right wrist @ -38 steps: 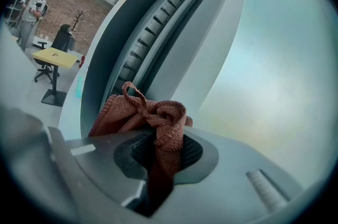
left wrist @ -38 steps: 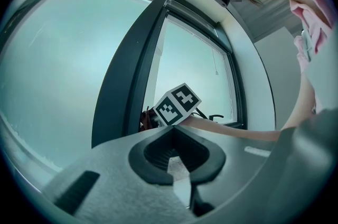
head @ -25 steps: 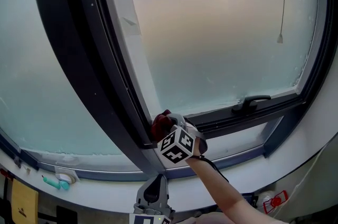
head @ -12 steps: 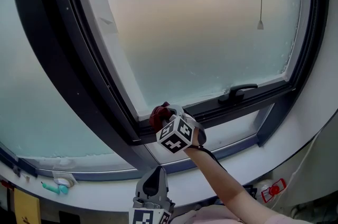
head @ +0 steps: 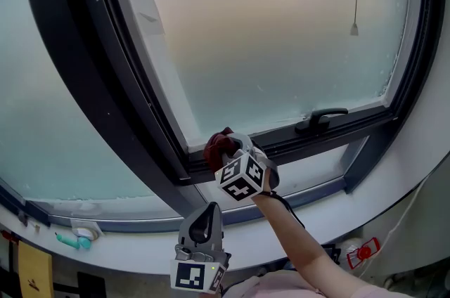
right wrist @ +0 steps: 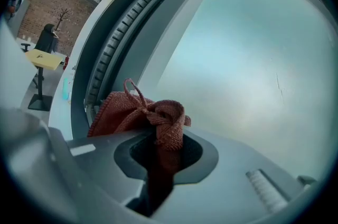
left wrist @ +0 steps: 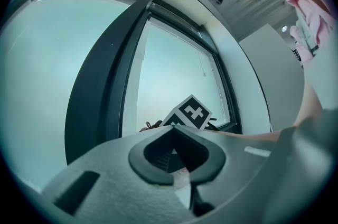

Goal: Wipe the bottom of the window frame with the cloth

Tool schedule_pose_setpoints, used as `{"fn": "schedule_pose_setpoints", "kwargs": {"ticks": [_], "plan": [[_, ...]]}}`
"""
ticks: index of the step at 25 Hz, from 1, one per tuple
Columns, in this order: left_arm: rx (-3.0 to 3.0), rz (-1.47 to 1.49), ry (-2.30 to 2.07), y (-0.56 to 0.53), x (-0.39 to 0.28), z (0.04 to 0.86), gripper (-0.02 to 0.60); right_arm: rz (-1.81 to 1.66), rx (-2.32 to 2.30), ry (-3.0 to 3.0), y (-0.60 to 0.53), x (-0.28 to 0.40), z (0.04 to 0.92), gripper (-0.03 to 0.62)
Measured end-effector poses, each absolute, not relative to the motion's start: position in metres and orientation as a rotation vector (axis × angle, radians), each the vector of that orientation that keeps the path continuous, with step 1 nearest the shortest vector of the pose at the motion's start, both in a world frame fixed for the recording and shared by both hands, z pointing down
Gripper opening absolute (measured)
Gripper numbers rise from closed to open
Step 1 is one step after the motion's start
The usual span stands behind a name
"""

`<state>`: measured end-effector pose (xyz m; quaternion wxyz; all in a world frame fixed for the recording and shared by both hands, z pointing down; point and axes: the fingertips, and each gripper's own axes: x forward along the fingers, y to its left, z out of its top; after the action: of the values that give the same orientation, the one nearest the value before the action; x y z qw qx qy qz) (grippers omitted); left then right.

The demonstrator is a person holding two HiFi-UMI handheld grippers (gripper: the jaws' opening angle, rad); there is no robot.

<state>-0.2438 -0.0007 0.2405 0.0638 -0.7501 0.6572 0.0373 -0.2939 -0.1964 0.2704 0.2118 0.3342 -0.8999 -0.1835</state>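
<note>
A dark red cloth is pressed against the left end of the dark bottom rail of the window frame, near the corner with the slanted upright. My right gripper is shut on it, its marker cube just below. In the right gripper view the bunched cloth sticks out of my right gripper, beside the ribbed dark frame channel. My left gripper hangs lower, away from the window, its jaws shut with nothing in them. The left gripper view shows my left gripper pointing at the right gripper's cube.
A black window handle sits on the rail to the right of the cloth. A blind cord's weight hangs in front of the frosted glass. A teal item lies on the white sill at lower left.
The right gripper and cloth have slid a little to the right along the bottom rail, nearer the handle. The left gripper has come up slightly in the head view.
</note>
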Motion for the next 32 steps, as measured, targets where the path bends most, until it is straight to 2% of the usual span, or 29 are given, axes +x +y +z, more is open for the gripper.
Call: {"fn": "schedule_pose_setpoints", "kwargs": {"ticks": [26,32], "plan": [[-2.345,0.112,1.924,-0.031,-0.214,0.241,0.002,-0.445,0.981,-2.482,-0.223,-0.247,0.270,0.057],[-2.429,0.081,1.788,-0.062,-0.213,0.238,0.002,-0.444,0.966,-2.513,-0.225,-0.237,0.270,0.057]]}}
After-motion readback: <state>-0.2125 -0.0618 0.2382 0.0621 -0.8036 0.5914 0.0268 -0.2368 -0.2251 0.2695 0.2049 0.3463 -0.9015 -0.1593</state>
